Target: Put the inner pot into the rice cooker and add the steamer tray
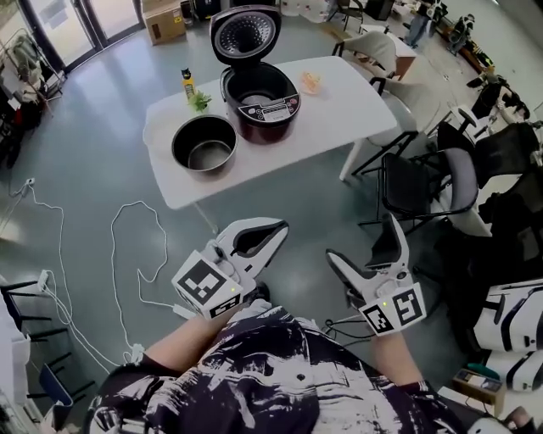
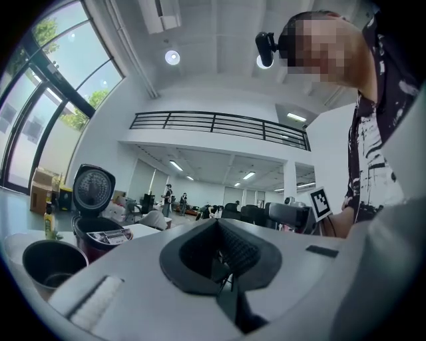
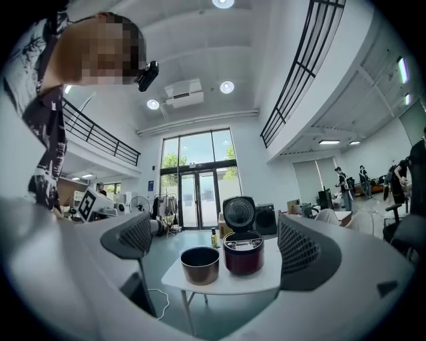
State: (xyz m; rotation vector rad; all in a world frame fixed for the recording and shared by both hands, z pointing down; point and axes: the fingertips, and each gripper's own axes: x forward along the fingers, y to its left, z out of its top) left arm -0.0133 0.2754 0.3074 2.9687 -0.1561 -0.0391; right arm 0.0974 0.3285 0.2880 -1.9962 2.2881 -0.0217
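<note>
A dark red rice cooker stands with its lid up on a white table some way ahead. The dark inner pot sits on the table to its left, empty. A small pale orange item lies to the cooker's right. Both grippers are held low near the person's body, well short of the table. My left gripper has its jaws together and holds nothing. My right gripper is open and empty; between its pads I see the pot and cooker.
A yellow-capped bottle and a green sprig stand at the table's back left. Black chairs crowd the right side. White cables trail over the floor at the left. A cardboard box sits behind the table.
</note>
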